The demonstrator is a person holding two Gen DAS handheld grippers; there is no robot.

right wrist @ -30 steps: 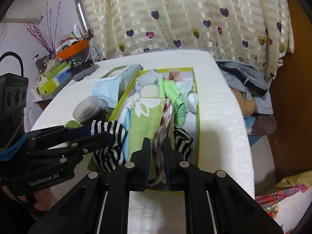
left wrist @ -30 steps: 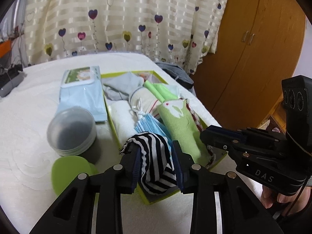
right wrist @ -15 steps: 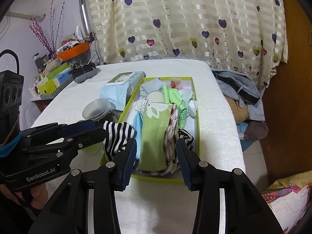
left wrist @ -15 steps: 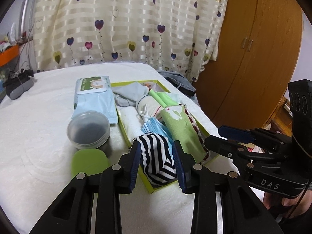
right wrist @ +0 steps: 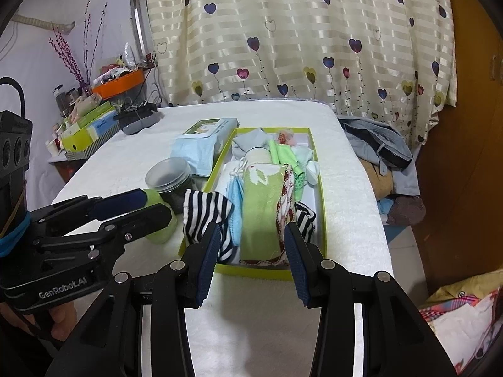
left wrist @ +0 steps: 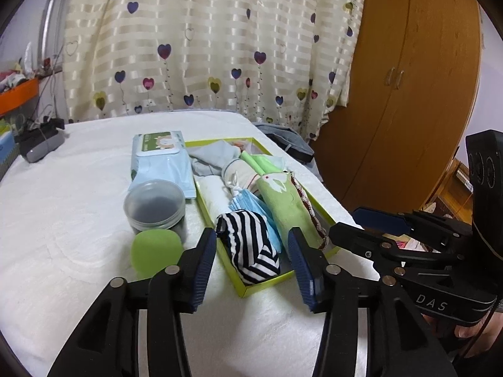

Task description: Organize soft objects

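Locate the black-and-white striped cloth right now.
In the left wrist view, the striped cloth lies in the near corner of the green-rimmed box, beside the blue face mask, just right of the green sponge.

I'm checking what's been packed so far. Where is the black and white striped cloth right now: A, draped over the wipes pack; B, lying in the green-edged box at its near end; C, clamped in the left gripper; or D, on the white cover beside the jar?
B: the striped cloth lies at the near end of the green-edged box, with the left gripper open, its pads off it.
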